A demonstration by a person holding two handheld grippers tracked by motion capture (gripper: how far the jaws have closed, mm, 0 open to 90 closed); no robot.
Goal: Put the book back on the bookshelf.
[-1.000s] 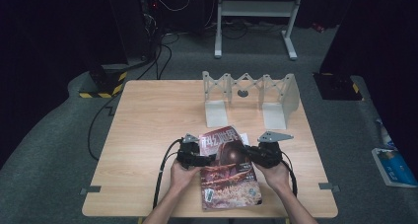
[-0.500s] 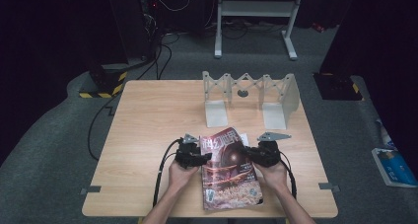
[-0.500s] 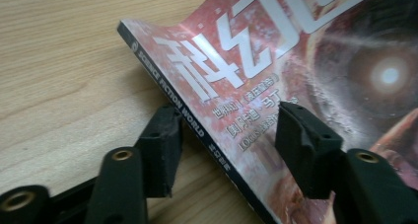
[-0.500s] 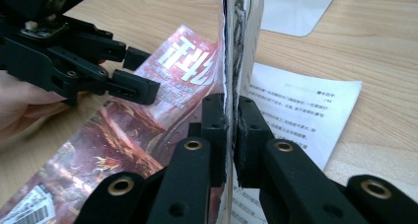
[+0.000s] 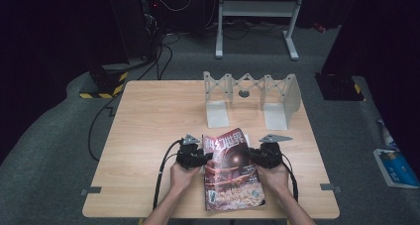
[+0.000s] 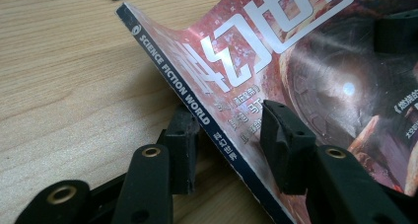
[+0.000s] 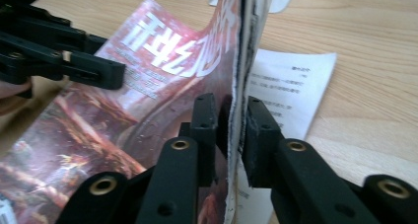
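A red science-fiction magazine (image 5: 233, 170) lies near the table's front edge between both hands, its upper part bowed up. My left gripper (image 5: 207, 156) straddles the spine (image 6: 197, 110). Its jaws have just been closing, and a gap still shows between the pads (image 6: 283, 140) and the cover. My right gripper (image 5: 252, 156) holds its jaws around the raised right page edge (image 7: 236, 86). These jaws have just been opening and sit loosely beside the pages. In the right gripper view, the left gripper (image 7: 111, 72) reaches onto the cover. The right gripper (image 6: 394, 31) shows across the cover in the left gripper view.
A grey metal folding rack (image 5: 247, 93) stands at the back of the wooden table (image 5: 158, 116). A white printed sheet (image 7: 291, 86) lies under the magazine's right side. Cables trail from both grippers toward the front edge.
The magazine has sunk a little toward the table with the right hand. The left jaws have narrowed around the spine and the right jaws have loosened on the page edge.
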